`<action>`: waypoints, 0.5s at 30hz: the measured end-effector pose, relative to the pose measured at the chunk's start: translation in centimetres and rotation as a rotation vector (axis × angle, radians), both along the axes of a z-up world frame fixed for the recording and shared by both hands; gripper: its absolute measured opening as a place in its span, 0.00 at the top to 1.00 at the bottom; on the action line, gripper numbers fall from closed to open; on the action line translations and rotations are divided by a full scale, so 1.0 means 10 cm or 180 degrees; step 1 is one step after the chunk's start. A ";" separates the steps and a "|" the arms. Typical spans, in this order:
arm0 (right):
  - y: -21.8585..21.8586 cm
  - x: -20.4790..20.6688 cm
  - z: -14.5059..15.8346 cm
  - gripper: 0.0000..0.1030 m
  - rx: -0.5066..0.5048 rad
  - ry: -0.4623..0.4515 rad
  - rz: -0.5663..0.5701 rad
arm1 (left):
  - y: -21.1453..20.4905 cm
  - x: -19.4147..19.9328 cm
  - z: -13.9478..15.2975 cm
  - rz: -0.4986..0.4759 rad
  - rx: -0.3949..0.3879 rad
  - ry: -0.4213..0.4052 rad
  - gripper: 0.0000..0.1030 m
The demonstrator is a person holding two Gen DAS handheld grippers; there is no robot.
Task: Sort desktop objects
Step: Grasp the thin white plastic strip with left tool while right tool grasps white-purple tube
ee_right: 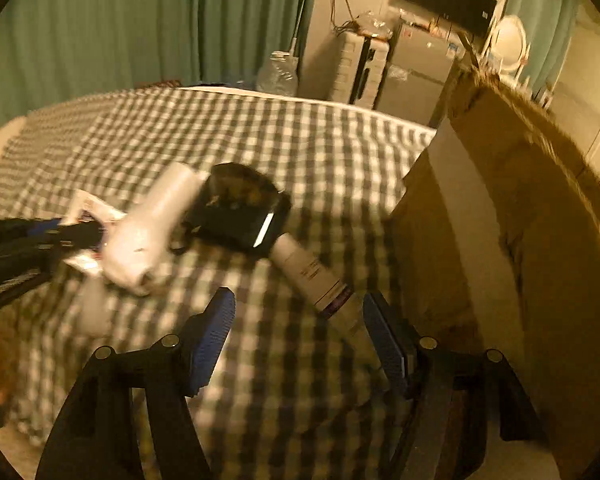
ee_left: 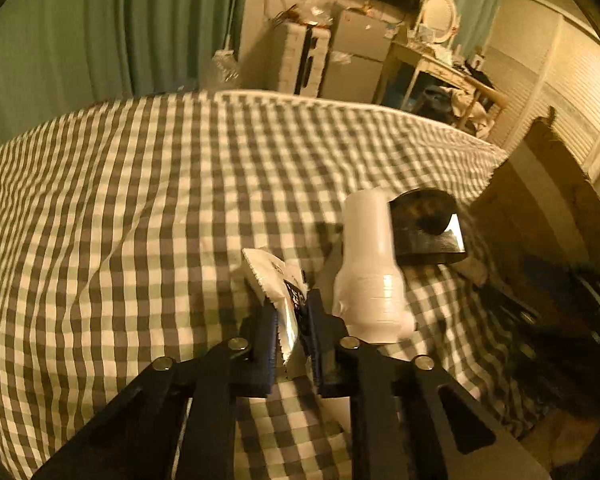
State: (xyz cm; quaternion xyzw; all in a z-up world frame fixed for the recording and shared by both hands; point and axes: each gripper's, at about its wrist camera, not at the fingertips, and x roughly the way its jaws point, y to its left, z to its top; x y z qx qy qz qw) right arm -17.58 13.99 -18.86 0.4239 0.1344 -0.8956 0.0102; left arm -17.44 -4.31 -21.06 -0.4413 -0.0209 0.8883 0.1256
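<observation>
My left gripper [ee_left: 290, 314] is shut on a white foil sachet [ee_left: 274, 280] with a serrated edge, held just above the checked cloth [ee_left: 140, 200]. It also shows in the right wrist view [ee_right: 60, 236] at the far left with the sachet [ee_right: 86, 210]. A white bottle [ee_left: 374, 268] stands right beside it, and shows in the right wrist view [ee_right: 152, 232]. A dark compact case [ee_left: 426, 226] lies behind it. My right gripper [ee_right: 298, 320] is open and empty, with a labelled white tube [ee_right: 316, 276] lying near its right finger [ee_right: 384, 340].
A tall cardboard box [ee_right: 520, 240] stands at the right edge of the cloth, close to my right gripper; it shows in the left wrist view [ee_left: 540, 200]. Green curtains, a small fridge [ee_left: 360, 56] and a dressing table stand beyond the far edge.
</observation>
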 end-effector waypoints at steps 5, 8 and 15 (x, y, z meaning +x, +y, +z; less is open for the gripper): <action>-0.04 -0.27 -0.37 0.41 0.0178 -0.0340 0.0116 | -0.07 0.02 0.09 0.0075 0.0038 0.0104 0.94; 0.07 -0.27 -0.36 0.45 -0.0096 -0.0326 0.0131 | -0.13 0.04 0.15 0.0112 0.0043 0.0173 0.94; 0.08 -0.15 -0.28 0.86 -0.0283 -0.0260 0.0255 | -0.20 0.15 0.44 0.0153 0.0015 0.0471 0.94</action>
